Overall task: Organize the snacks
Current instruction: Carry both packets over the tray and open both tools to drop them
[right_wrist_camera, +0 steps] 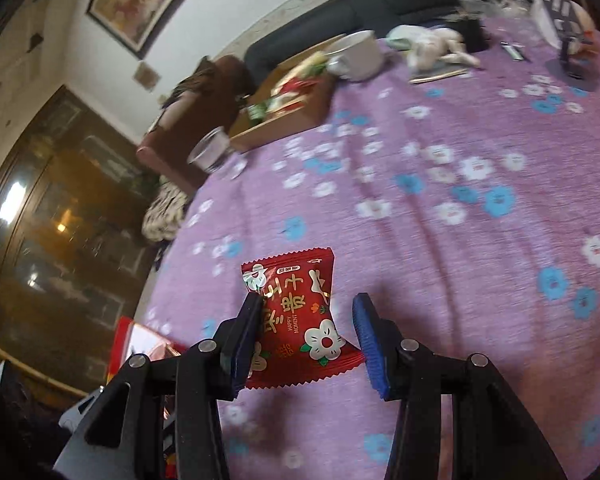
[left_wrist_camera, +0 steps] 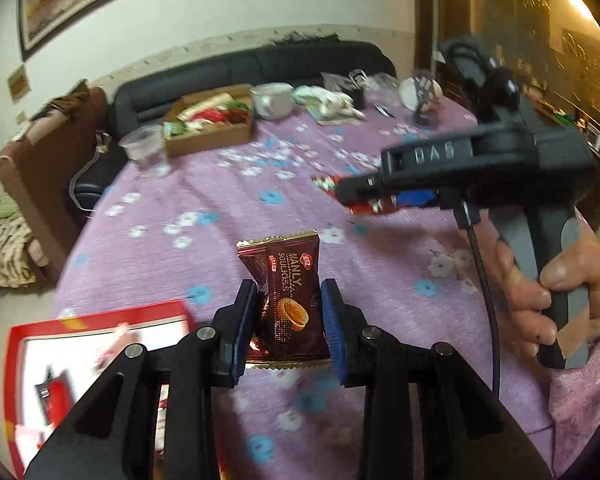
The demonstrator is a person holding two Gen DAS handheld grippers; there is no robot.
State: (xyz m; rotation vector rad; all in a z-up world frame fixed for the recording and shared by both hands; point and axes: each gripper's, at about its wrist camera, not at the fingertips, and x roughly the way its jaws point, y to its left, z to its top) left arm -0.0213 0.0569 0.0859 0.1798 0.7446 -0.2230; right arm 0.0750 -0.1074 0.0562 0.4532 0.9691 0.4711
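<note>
The brown biscuit packet (left_wrist_camera: 286,300) and the red snack packet (right_wrist_camera: 300,320) are glossy foil-like plastic with crimped edges. The left tool (left_wrist_camera: 288,320) has matt black plastic arms, ribbed blue pads (left_wrist_camera: 332,312) and shiny metal pins. The tabletop (right_wrist_camera: 460,220) wears soft, matt purple cloth, and the far snack box (left_wrist_camera: 208,136) is dull brown cardboard.

On the table (left_wrist_camera: 380,280), a cardboard box (left_wrist_camera: 210,136) of snacks sits at the far edge between a plastic cup (left_wrist_camera: 144,144) on its left and a mug (left_wrist_camera: 274,100) on its right.
</note>
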